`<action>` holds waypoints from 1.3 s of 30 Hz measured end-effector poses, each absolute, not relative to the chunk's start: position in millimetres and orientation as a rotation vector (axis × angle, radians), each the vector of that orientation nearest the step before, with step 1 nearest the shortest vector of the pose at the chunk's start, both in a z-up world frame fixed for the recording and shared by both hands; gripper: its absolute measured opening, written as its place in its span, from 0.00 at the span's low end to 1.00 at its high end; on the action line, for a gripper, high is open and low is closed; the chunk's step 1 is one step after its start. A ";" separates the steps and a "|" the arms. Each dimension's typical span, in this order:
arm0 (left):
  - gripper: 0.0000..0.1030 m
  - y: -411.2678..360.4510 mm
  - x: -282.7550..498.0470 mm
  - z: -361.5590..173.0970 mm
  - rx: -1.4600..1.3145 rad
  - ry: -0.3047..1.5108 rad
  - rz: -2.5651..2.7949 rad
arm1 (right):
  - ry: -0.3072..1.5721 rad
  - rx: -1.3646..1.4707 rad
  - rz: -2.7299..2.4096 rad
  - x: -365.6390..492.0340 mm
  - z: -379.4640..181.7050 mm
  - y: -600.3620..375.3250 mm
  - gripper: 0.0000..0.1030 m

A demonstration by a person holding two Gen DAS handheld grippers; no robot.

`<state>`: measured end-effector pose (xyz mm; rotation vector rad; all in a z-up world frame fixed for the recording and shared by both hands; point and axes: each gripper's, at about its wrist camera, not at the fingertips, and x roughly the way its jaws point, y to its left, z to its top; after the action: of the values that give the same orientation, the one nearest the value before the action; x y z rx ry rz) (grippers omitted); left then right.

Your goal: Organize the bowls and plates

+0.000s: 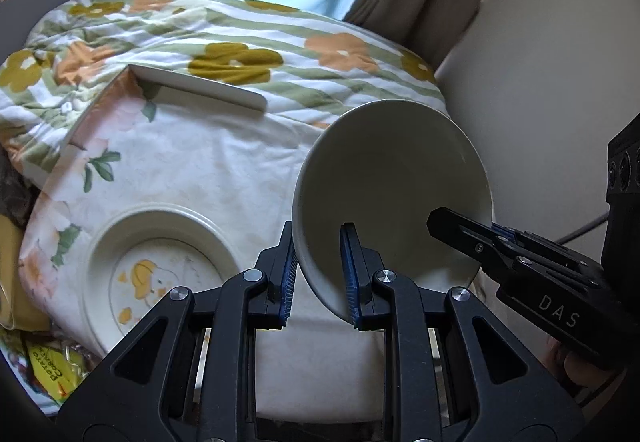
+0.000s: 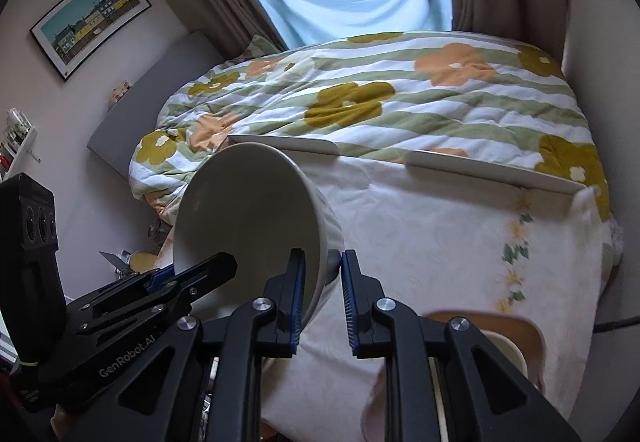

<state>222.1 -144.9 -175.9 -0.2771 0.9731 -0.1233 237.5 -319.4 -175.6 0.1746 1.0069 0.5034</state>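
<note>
Lying at the far left of the left wrist view: a shallow cream plate [image 1: 160, 274] with a yellow printed figure, resting flat on the white floral tablecloth [image 1: 208, 162], just beside and below the near finger of the left gripper [image 1: 320, 274]. Standing further back on the cloth: a low white edge strip [image 1: 200, 88], with the striped, flowered duvet [image 1: 248, 42] bunched behind it.

Pinching the near rim of the pale bowl [image 1: 392, 182]: the left gripper, one blue pad [image 1: 289, 278] pressing on the outer wall, the other inside. Hanging tilted above the cloth, mouth turned toward the camera, clear of the plate.

Coming in from the right edge: the right gripper [image 1: 460, 230], narrowed onto the opposite rim of the same bowl.

Showing in the right wrist view, from the left: the left gripper [image 2: 200, 274] clamping the bowl [image 2: 248, 210] at its lower left rim, then the right gripper [image 2: 320, 298] gripping the rim's wall, one pad [image 2: 297, 302] inside, the other finger outside. Sitting at the lower right, partly hidden behind the fingers: a tan tray [image 2: 516, 330].
</note>
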 end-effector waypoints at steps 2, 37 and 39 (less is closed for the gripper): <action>0.18 -168.6 215.1 -175.5 -0.256 0.980 -0.163 | 1.011 0.197 0.465 225.5 -177.2 -345.0 0.16; 0.18 -287.6 220.0 -248.1 0.090 1.312 -0.257 | 1.267 0.274 0.281 192.2 -260.0 -433.2 0.16; 0.18 -288.9 221.7 -248.9 0.109 1.319 -0.256 | 1.279 0.272 0.276 194.1 -260.5 -432.8 0.16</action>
<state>221.7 -288.9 -248.9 0.1089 1.3185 -0.2565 194.1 -432.8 -260.5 0.2725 1.2788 0.2756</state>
